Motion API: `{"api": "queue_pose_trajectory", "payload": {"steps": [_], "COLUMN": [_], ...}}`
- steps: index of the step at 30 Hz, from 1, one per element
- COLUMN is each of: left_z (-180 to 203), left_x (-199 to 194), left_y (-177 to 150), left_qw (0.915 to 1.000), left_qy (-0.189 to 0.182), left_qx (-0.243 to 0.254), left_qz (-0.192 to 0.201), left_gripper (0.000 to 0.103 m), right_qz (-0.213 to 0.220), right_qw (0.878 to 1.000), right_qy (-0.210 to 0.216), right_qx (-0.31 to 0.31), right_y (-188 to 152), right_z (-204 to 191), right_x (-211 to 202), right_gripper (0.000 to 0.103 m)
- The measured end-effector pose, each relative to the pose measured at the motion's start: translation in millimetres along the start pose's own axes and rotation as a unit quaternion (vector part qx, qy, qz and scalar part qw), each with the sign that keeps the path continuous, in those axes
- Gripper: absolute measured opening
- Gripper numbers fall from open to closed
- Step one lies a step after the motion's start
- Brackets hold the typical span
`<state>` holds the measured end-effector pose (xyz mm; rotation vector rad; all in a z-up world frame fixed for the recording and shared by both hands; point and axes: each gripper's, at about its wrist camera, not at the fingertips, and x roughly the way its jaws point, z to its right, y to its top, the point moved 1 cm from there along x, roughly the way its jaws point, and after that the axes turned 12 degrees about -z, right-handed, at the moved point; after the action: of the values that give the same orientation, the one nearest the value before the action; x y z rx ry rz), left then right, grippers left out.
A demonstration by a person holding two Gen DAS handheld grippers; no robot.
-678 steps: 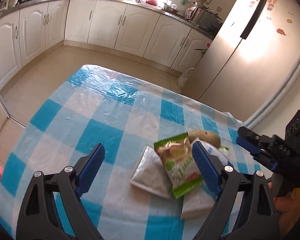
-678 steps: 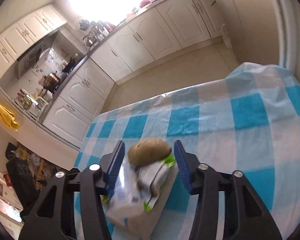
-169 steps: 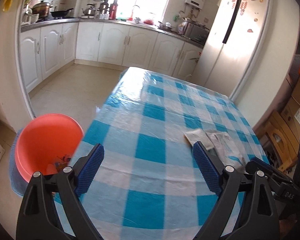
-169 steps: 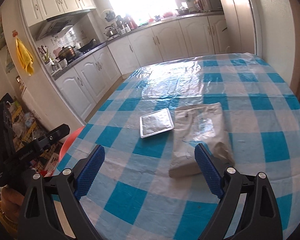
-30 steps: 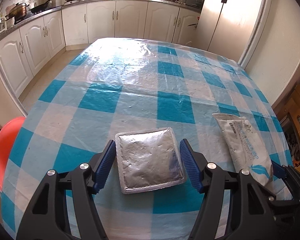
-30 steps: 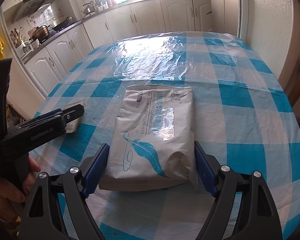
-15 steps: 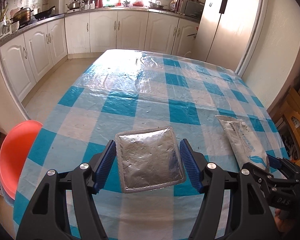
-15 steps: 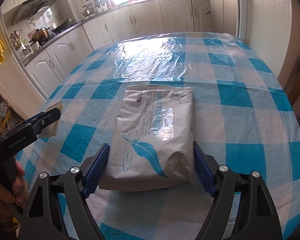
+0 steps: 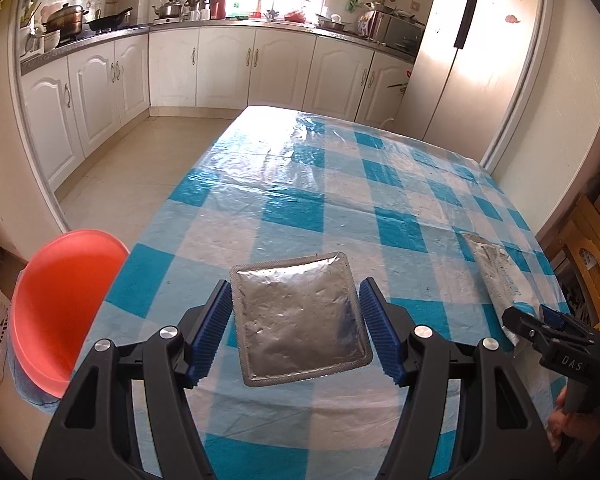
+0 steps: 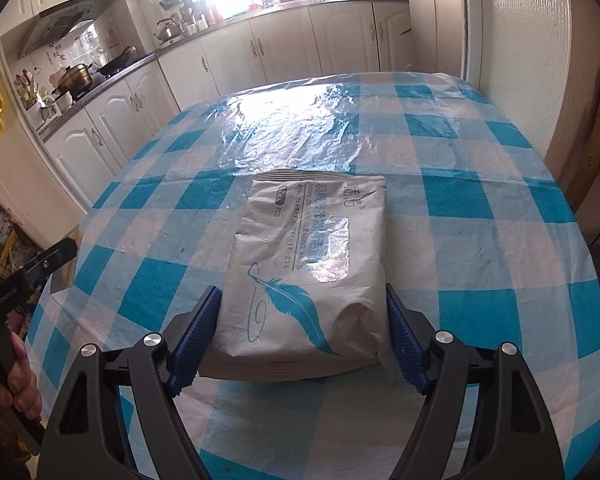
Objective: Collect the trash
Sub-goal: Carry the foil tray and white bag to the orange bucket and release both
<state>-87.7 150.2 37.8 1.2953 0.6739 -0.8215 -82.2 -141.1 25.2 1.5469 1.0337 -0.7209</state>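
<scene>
**Two packets gripped, bin waiting at the worktop's edge**

A white-cabinet kitchen surrounds the blue-and-white checked worktop. Left of the worktop, below its edge, stands the round orange plastic bin, apparently placed for easy dropping. The right claw clamps the grey feather-printed wipes pack, resting on the worktop. The left claw grips the square silver foil pouch, lifted flat above the worktop.
</scene>
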Motion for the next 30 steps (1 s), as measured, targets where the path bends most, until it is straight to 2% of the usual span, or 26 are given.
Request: {"api": "queue_pose_trajectory", "payload": {"steps": [7, 19, 25, 30], "left_z": [-23, -76, -116, -162], "left_x": [-7, -23, -31, -39], "left_y": [-3, -5, -7, -9], "left_qw": [0.9998, 0.9967, 0.991, 0.9811], "left_qy": [0.005, 0.041, 0.076, 0.113], "left_qx": [-0.018, -0.065, -0.105, -0.153], "left_qz": [0.006, 0.025, 0.032, 0.037], "left_gripper": [0.066, 0.066, 0.066, 0.066], "right_qz": [0.001, -0.01, -0.018, -0.03], "right_qw": [1.0, 0.997, 0.987, 0.973], "right_qy": [0.004, 0.05, 0.078, 0.106], "right_qx": [-0.016, -0.065, -0.138, -0.204], "right_y": [4, 28, 41, 53], "right_z": [-18, -70, -133, -194], "right_x": [-3, -7, -5, 4], "right_gripper": [0.077, 0.078, 0.077, 0.078]}}
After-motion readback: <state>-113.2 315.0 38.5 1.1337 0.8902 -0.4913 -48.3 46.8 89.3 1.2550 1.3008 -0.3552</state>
